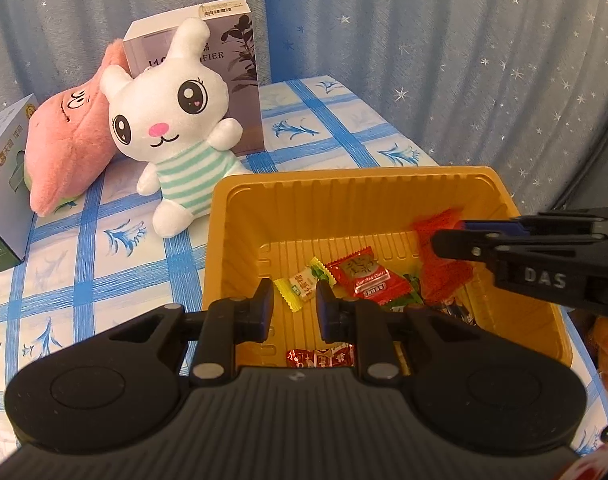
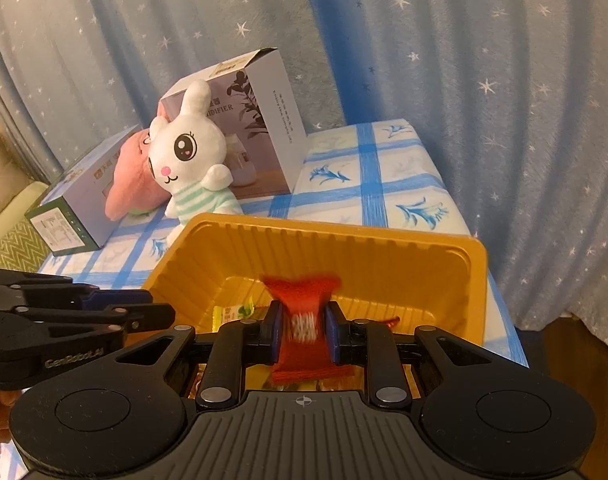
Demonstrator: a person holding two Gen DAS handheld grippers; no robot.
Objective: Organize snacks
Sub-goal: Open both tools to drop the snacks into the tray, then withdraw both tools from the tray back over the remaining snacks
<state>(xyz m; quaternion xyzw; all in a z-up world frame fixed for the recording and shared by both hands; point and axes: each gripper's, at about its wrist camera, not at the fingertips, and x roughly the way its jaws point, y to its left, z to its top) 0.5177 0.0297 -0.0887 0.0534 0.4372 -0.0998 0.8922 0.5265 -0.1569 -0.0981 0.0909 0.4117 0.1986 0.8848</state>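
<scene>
The right tongs hold a red snack packet pinched across its middle, the pads pressing both flanks so that the wrapper flares above and below the grip. The packet's long axis runs along the line of the fingers, pointing away from the hand toward the far wall of the yellow tray. In the left wrist view the same packet hangs inside the tray's right side, above the floor of the tray and not resting on it.

The left tongs stand narrow and empty, hovering over the tray's near side. Directly beyond their tips lie a yellow-and-white sweet and a red wrapped sweet, loose on the tray floor; another red packet lies beneath them, near the front wall.

The tray sits at the near right of the worktop, which carries a blue-checked cloth. A white rabbit toy, a pink plush and a tall box occupy the far left corner, well apart from the work.

Judgement: the deposit turns on the vertical gap between the held packet and the tray floor. The right hand is the acting one; opening the grip here would likely drop the packet among the others.
</scene>
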